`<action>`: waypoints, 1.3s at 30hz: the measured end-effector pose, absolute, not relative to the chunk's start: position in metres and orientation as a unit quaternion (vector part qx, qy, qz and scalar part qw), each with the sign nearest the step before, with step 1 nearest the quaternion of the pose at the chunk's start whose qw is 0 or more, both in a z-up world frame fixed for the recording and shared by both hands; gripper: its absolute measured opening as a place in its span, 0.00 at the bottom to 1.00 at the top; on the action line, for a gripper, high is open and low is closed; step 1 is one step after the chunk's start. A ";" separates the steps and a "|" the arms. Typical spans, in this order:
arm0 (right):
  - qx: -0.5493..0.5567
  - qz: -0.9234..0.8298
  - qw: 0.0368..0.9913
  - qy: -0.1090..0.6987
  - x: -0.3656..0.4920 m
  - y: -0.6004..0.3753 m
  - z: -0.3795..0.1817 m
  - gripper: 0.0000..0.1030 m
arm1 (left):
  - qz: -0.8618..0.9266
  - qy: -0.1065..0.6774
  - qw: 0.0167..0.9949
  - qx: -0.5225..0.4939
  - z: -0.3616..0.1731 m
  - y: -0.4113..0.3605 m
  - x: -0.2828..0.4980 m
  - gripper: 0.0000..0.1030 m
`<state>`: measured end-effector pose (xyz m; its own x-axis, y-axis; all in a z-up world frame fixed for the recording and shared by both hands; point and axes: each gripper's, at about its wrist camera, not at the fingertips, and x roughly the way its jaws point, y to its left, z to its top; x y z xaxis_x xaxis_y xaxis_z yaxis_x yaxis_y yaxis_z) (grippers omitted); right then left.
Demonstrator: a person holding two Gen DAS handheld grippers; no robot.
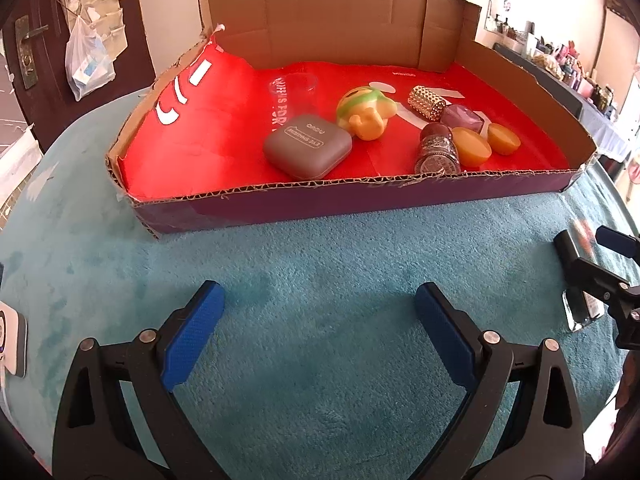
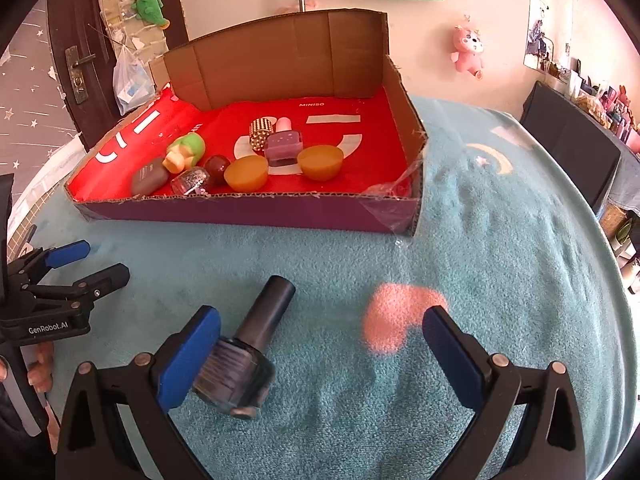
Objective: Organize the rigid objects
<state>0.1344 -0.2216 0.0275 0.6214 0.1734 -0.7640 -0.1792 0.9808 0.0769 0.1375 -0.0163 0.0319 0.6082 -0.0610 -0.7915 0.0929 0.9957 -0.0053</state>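
Observation:
A dark nail polish bottle [image 2: 244, 350] with a black cap lies on the teal cloth between my right gripper's [image 2: 320, 330] open fingers, close to the left fingertip [image 2: 200, 328]; it looks blurred. It also shows in the left wrist view [image 1: 582, 312]. My left gripper [image 1: 320, 304] is open and empty over the cloth, in front of the cardboard tray [image 1: 360, 196]. The tray holds a grey eye shadow case [image 1: 307, 146], a yellow-green toy [image 1: 366, 110], a glitter bottle [image 1: 436, 148], a gold studded cylinder [image 1: 426, 102], a purple bottle [image 1: 464, 117] and two orange cups [image 1: 471, 146].
The tray [image 2: 248, 210] has a red liner and a tall back wall. A clear plastic cup [image 1: 294, 94] lies at its back. A pink patch [image 2: 396, 318] marks the cloth by the right gripper. A white device [image 1: 12, 338] sits at the left table edge.

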 end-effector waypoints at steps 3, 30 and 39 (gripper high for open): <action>-0.003 0.099 0.900 0.425 0.134 -0.222 0.027 1.00 | -0.039 0.440 0.897 0.016 0.032 -0.016 0.138 0.95; -0.015 0.108 0.937 0.332 0.162 -0.193 0.077 1.00 | -0.040 0.363 0.931 0.017 0.090 -0.005 0.166 0.95; -0.066 0.078 0.953 0.285 0.197 -0.172 0.073 1.00 | -0.035 0.331 0.943 0.022 0.084 -0.006 0.190 0.95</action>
<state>0.1968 -0.1723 0.0729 0.8255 0.1116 -0.5533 -0.1870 0.9790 -0.0815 0.1898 -0.0061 0.0836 0.7781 -0.0516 -0.6260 0.0802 0.9966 0.0175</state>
